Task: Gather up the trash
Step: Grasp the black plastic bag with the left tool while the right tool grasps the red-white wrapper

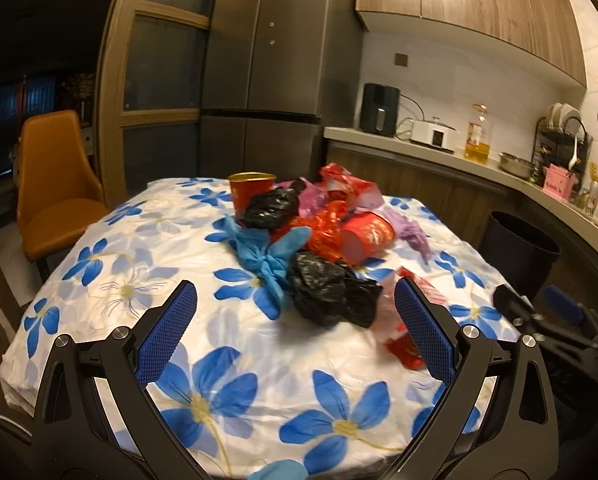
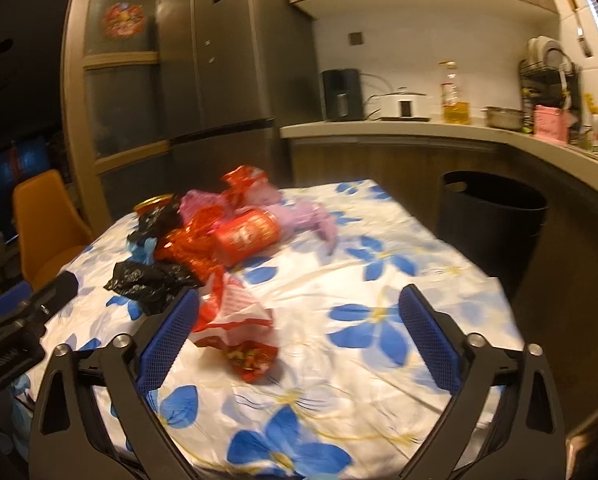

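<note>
From the left wrist camera, the left gripper [image 1: 295, 300] is hovering over the table [image 1: 235, 364], which is wearing a white cloth with blue flowers. Its blue-padded fingers [image 1: 167, 336] are spreading wide and gripping nothing. A crumpled black bag [image 1: 331, 292] is lying just ahead of the fingertips, between them and nearer the right finger. A red and white wrapper [image 1: 399, 340] is sitting against the inner side of the right finger, partly hidden by it. Further ahead, a blue glove [image 1: 267, 252] is lying in front of a pile of trash: a second black bag [image 1: 271, 206], an upright red cup [image 1: 247, 192], a red cup on its side [image 1: 367, 236] and a purple glove [image 1: 411, 232]. Beyond the right finger, a black bin [image 1: 519, 252] is standing on the floor beside the table, and the right gripper [image 1: 555, 312] is showing at that edge.

From the right wrist camera, the right gripper [image 2: 299, 304] is also holding its fingers [image 2: 431, 340] wide apart with nothing between the pads. The red and white wrapper [image 2: 235, 328] is lying just beside the left finger, on its inner side. The black bag [image 2: 151, 280] is sitting ahead of that finger and slightly outside it. The trash pile with the red cup on its side [image 2: 247, 236] is lying further ahead to the left. The black bin [image 2: 491, 216] is standing ahead of the right finger, past the table [image 2: 339, 380] edge. The left gripper [image 2: 23, 320] is reaching in from outside the left finger.
</note>
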`<state>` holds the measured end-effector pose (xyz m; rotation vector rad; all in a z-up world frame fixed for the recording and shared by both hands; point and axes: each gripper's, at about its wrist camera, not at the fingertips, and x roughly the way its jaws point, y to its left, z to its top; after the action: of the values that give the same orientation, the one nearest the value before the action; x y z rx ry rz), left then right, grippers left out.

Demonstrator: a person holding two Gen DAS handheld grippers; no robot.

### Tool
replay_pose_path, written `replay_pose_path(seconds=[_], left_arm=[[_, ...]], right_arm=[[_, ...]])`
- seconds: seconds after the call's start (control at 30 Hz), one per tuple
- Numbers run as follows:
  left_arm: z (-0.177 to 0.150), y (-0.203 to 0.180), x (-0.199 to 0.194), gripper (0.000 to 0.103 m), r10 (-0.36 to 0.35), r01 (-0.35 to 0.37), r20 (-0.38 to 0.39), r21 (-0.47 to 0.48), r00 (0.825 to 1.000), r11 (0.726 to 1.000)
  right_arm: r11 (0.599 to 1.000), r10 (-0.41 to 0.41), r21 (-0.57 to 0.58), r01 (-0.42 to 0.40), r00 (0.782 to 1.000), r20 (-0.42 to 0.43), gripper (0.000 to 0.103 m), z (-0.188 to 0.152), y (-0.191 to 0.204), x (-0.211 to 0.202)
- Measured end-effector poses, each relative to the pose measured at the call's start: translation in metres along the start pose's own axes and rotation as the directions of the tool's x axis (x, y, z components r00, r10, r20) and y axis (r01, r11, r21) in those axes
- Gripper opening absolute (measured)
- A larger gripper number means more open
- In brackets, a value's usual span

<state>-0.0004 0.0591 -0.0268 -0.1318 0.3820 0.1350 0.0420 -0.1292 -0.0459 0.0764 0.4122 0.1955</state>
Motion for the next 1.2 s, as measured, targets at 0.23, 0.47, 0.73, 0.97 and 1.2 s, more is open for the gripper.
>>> replay_pose_path(seconds=[0.23, 0.47, 0.73, 0.97, 1.2], left_arm=[[-0.003, 0.005, 0.024, 0.095, -0.012, 0.011, -0.016, -0.026, 1.000, 1.000], [-0.005, -0.003, 0.061, 0.079, -0.029, 0.028, -0.051, -0.018, 0.998, 0.999], [-0.017, -0.006, 0.096, 0.031, -0.038, 0.038, -0.152, -0.005, 0.988, 0.999], [-0.021, -0.010, 0.098, 0.006, -0.054, 0.056, -0.167, 0.007, 0.984, 0.998], [-0.017, -0.024, 0.092, 0.002, -0.055, 0.061, -0.176, 0.028, 0.983, 0.998]], right_arm=[[0.997, 0.081, -0.001, -0.081, 0.994, -0.077, 0.073, -0.012, 0.010, 0.045], [0.987, 0.162, 0.022, -0.160, 0.979, -0.125, 0.060, -0.020, 0.011, 0.071], [0.971, 0.231, -0.026, -0.237, 0.961, -0.153, 0.041, -0.028, 0.020, 0.076], [0.969, 0.239, -0.024, -0.246, 0.956, -0.171, 0.040, -0.032, 0.018, 0.080], [0.966, 0.235, -0.059, -0.252, 0.950, -0.204, 0.034, -0.034, 0.020, 0.077]])
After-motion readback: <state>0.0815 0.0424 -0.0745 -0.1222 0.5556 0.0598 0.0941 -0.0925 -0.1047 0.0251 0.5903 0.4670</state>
